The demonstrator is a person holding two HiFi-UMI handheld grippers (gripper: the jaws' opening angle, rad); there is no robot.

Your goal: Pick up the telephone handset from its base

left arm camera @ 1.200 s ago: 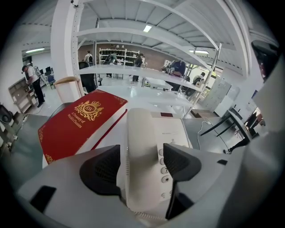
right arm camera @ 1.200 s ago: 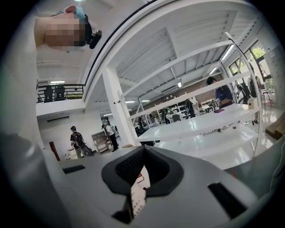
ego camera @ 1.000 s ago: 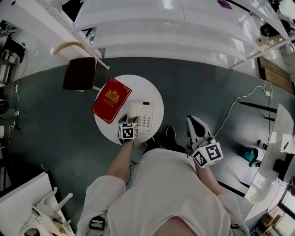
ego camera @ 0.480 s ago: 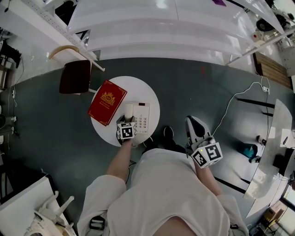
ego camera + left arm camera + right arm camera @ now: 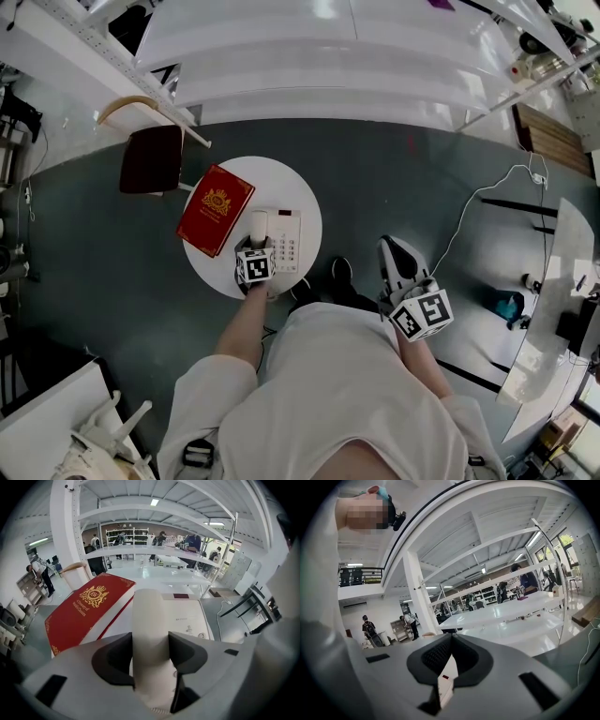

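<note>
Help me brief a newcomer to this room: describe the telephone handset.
Find the round white table on the grey floor. On it, right of a red book, sits a white telephone base. The handset is the cream bar along its left side, between the closing jaws of the left gripper.

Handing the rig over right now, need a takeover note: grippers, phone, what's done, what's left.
Left gripper: fingers closing on the handset, pads against both its sides.
Right gripper: shut, empty, off to the side of the table.
Handset lies on its base on the round table, red book beside it.
Done: reach, grasp about set.
Left: lift the handset off the base.
</note>
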